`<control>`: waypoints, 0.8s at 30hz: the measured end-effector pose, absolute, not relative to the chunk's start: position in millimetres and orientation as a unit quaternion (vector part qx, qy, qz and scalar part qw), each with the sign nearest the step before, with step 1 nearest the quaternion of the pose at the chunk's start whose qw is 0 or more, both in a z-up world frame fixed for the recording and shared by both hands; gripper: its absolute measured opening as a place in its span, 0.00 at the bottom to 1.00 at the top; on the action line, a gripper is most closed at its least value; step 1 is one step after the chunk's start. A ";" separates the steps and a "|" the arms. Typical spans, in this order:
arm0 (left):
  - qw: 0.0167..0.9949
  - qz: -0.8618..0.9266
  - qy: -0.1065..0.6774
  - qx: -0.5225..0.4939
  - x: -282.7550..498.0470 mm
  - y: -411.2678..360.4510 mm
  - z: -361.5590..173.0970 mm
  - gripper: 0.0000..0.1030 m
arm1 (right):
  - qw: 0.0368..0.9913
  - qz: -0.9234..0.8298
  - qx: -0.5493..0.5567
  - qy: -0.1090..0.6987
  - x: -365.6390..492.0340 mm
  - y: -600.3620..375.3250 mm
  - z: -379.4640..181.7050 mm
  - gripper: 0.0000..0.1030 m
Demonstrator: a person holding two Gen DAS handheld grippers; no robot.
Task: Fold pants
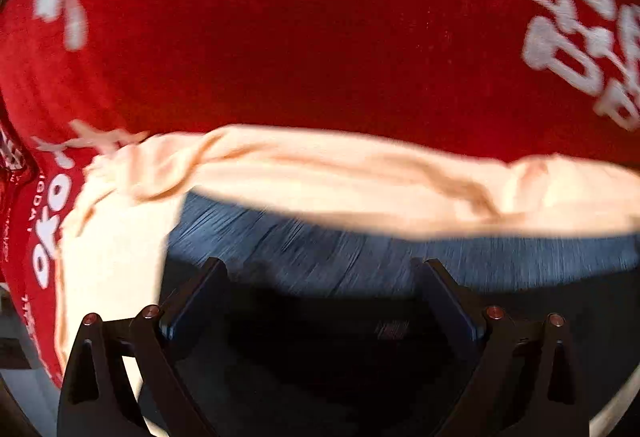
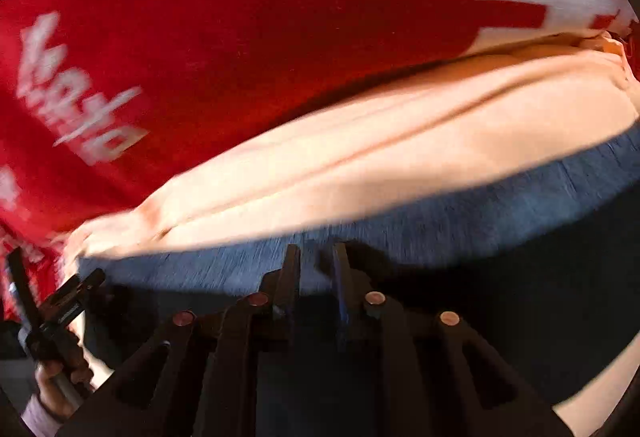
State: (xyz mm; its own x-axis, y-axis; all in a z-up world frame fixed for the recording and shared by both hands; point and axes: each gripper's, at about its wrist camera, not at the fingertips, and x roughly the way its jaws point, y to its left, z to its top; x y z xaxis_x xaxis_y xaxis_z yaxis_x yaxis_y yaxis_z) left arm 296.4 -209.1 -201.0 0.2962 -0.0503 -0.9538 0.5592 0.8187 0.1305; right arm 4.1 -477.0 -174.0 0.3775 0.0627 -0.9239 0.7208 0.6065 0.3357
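Left wrist view: the left gripper is spread wide over blue ribbed denim pants, backed by soft cream fabric on a red printed cloth. The right gripper is seen nearly closed, denim pinched between.

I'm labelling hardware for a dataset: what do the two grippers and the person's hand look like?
Both grippers, left and right, are black, with angular linkage arms, copper-coloured pivot pins and bluish finger pads. The person's hand shows a pale lilac cuff.
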 end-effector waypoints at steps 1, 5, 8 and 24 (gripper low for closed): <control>0.770 -0.198 0.558 0.237 290.0 -201.0 -198.5 0.95 | 0.740 -0.214 0.378 0.513 -1.3 -468.3 -169.9 0.25; 0.753 -0.181 0.570 0.276 259.1 -164.8 -216.0 0.96 | 0.744 -0.197 0.322 0.552 -27.4 -417.5 -175.1 0.26; 0.756 -0.182 0.588 0.224 252.4 -140.9 -221.5 1.00 | 0.760 -0.198 0.324 0.528 -57.2 -393.7 -186.3 0.26; 0.734 -0.275 0.554 0.280 108.1 -255.4 -152.1 1.00 | 0.699 -0.262 0.448 0.492 -202.3 -445.2 -154.9 0.34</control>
State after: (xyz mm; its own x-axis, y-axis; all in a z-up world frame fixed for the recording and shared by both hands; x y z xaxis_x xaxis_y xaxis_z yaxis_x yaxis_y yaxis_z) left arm 108.1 -255.4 -152.1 0.2340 -0.0925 -0.9678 0.7146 0.6914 0.1066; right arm -202.3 -445.2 -154.9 0.3785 0.0745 -0.9226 0.8068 0.4619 0.3683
